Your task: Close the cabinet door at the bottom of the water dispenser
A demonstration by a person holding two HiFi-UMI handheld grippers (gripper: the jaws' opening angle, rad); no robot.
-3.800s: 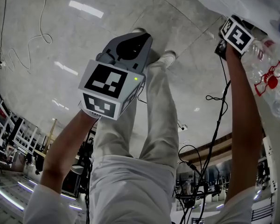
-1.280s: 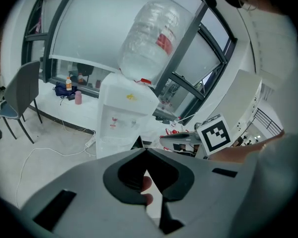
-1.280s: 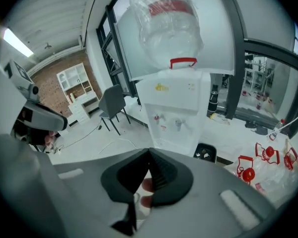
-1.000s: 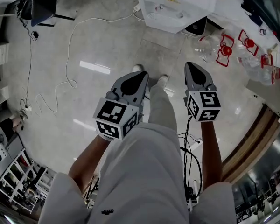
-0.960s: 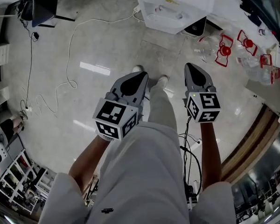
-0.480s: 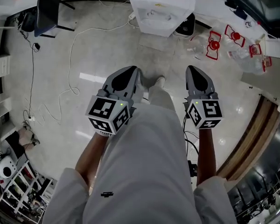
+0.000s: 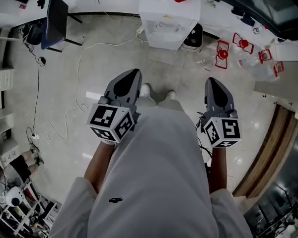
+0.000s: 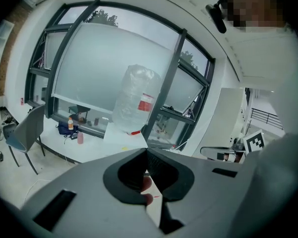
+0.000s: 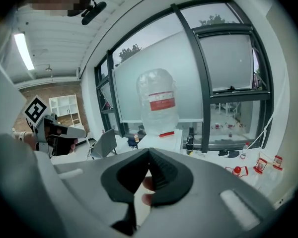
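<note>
The white water dispenser [image 7: 169, 19] stands on the floor ahead of me, an upturned clear bottle [image 8: 134, 100] on its top. From above its lower front looks flat and white; I cannot make out the cabinet door's edge. My left gripper [image 7: 134, 72] and right gripper [image 7: 211, 80] hang at waist height on either side of my legs, well short of the dispenser and touching nothing. In the left gripper view the left gripper [image 8: 145, 148] has its jaw tips together, with nothing held. The right gripper [image 9: 149, 150] is shut and empty too, facing the bottle [image 9: 158, 103].
A grey chair [image 7: 57, 21] stands at the left by a desk. White cables [image 7: 82, 68] trail over the tiled floor. Several clear jugs with red handles [image 7: 238, 46] lie right of the dispenser, and a black box [image 7: 193, 36] sits beside it.
Both grippers have risen and now point more level. The head view has pulled up and back, so the dispenser looks smaller and farther. Both stay shut and empty.
</note>
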